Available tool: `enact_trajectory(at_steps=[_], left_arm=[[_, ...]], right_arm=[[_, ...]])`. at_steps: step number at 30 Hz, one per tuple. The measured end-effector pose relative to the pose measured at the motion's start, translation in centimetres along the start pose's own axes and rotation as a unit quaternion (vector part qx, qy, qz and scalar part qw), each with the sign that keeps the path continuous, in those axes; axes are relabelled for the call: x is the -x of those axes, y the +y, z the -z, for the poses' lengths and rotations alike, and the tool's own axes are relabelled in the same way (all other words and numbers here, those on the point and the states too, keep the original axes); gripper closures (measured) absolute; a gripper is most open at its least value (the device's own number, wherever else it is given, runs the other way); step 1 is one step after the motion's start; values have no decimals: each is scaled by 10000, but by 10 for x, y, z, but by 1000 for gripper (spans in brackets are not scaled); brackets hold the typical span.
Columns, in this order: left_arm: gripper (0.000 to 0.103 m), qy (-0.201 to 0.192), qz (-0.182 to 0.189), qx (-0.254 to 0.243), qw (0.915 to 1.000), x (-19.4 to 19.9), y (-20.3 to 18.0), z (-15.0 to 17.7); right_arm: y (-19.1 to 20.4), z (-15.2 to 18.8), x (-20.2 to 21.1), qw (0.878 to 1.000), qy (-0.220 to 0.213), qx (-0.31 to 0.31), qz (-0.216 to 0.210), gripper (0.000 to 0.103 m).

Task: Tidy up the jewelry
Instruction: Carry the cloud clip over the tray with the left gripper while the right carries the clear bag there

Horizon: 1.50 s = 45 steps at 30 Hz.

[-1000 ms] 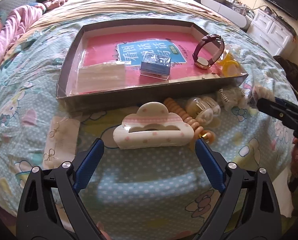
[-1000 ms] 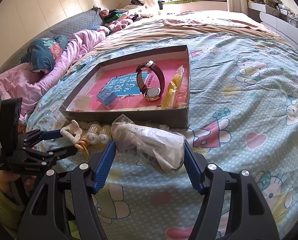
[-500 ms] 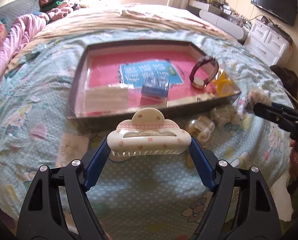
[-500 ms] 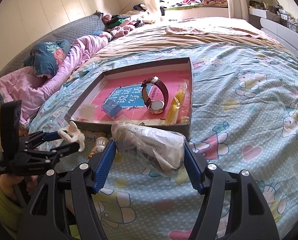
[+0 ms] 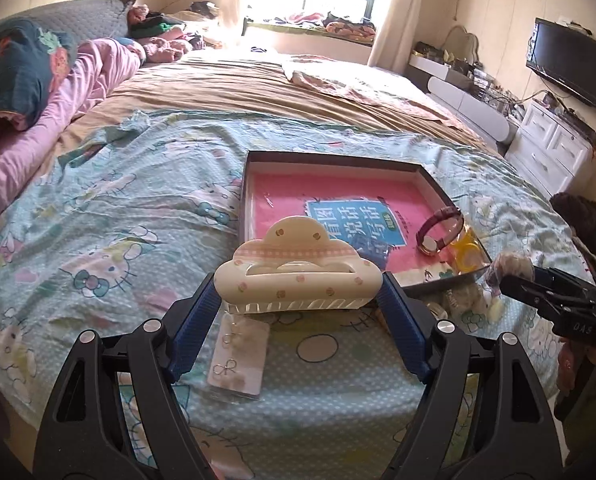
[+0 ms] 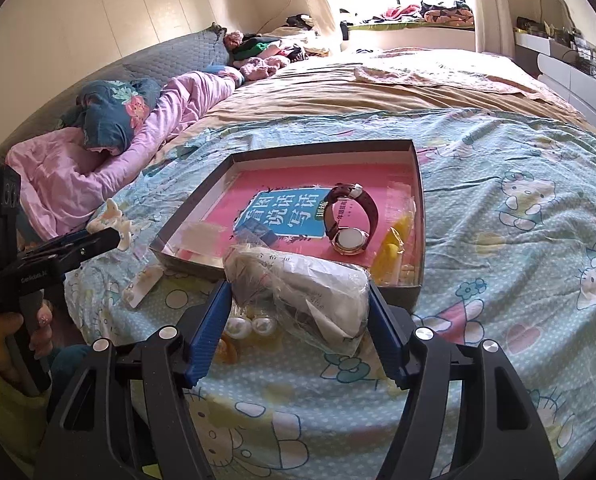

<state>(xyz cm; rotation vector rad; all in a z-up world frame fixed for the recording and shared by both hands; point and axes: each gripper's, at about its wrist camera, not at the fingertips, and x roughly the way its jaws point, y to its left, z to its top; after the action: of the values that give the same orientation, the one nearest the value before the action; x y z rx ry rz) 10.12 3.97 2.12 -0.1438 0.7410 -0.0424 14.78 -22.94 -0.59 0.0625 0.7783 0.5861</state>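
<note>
The left gripper point(image 5: 298, 300), whose jaws have just been closing, clamps a cloud-shaped clip point(image 5: 297, 272) above the bed point(image 5: 98, 240), off the tray's point(image 5: 338, 158) near-left corner. The right gripper point(image 6: 300, 312) squeezes a crumpled bag point(image 6: 298, 280) at the tray's near edge. In the tray lie a watch point(image 6: 348, 220) and a book point(image 6: 282, 216). An earring card point(image 5: 240, 354) lies on the bed below the clip.

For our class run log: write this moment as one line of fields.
left gripper: shut on cream cloud-shaped hair claw, lifted | right gripper: shut on crinkled clear plastic bag | dark cardboard tray: brown-strapped wristwatch inside
</note>
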Motion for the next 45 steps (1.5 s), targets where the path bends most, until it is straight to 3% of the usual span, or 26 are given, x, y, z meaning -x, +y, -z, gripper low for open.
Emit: enact_trajectory(at_steps=[12,22,32,45], left_arm=[[32,-261,-73,94,9996,4,12,-27],[32,-290,97,7,9995,-16,1,-48],[31,-146,213,-185,9995,-42,-12,-60],[31,257,218,-403,9986,-90,-22,-54]], right_arm=[[18,-20,-10,9996,-123,228,-92,38],[23,-38,-14,9993,-252,278,-56,38],[14,-50,-15,9990,-367,212,113,38],[2,-40,-36,9997,-65,2,250,38]])
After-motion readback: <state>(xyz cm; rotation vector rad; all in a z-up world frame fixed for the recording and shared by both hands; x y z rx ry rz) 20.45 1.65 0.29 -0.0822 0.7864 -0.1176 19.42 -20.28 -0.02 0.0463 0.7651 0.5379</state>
